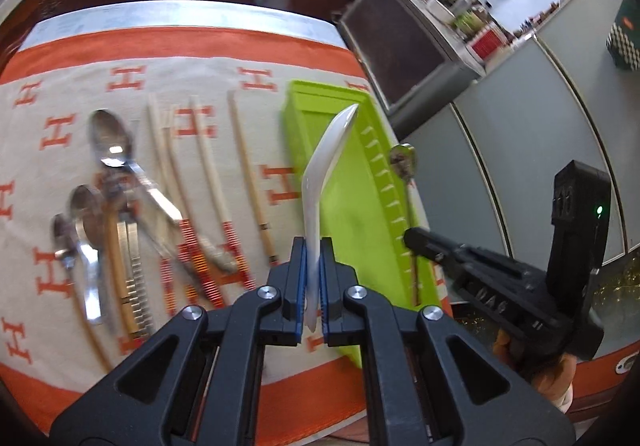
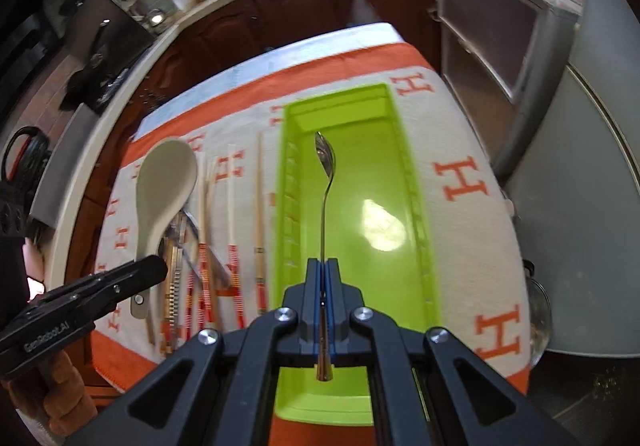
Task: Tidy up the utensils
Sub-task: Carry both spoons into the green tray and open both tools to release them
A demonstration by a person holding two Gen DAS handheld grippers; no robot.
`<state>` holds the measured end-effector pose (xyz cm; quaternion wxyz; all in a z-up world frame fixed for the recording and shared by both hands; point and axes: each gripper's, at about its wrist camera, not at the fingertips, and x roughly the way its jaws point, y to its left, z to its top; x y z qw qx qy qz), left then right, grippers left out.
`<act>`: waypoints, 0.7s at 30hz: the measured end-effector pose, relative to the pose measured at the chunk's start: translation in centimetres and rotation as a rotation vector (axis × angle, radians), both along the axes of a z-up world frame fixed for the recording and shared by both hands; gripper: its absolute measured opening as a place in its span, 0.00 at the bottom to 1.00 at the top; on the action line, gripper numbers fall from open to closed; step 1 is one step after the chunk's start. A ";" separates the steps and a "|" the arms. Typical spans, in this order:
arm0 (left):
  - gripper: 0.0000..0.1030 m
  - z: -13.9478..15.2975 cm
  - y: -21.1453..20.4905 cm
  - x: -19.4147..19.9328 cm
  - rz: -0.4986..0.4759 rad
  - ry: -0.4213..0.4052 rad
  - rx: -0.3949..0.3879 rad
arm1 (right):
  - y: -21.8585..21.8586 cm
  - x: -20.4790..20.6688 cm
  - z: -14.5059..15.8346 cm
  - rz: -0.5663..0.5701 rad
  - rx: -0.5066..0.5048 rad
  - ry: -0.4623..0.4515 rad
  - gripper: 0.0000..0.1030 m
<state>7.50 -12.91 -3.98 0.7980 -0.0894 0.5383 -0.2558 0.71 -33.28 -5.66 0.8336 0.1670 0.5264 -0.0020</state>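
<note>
While both hands carry spoons, green tray (image 2: 404, 150) sits on H-patterned cloth (image 2: 472, 214), long axis running away from both grippers. Leftover spoons and chopsticks (image 1: 248, 166) lie left of tray on cloth. Right gripper (image 2: 323, 270) already above tray, jaws pinching thin metal spoon (image 2: 326, 182), handle parallel to tray length, bowl forward. Left gripper (image 1: 314, 266) clamps white ceramic spoon (image 1: 328, 158), hovering at tray's left edge; tray lies just right. Right hand nearer, likely drops first.

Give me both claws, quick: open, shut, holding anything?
Left claw: shut on the white spoon.
Right claw: shut on the metal spoon, over the green tray.
</note>
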 end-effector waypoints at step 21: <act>0.04 -5.8 -8.0 2.6 -0.018 0.018 0.152 | -3.1 -3.3 -1.4 -0.126 0.026 0.019 0.05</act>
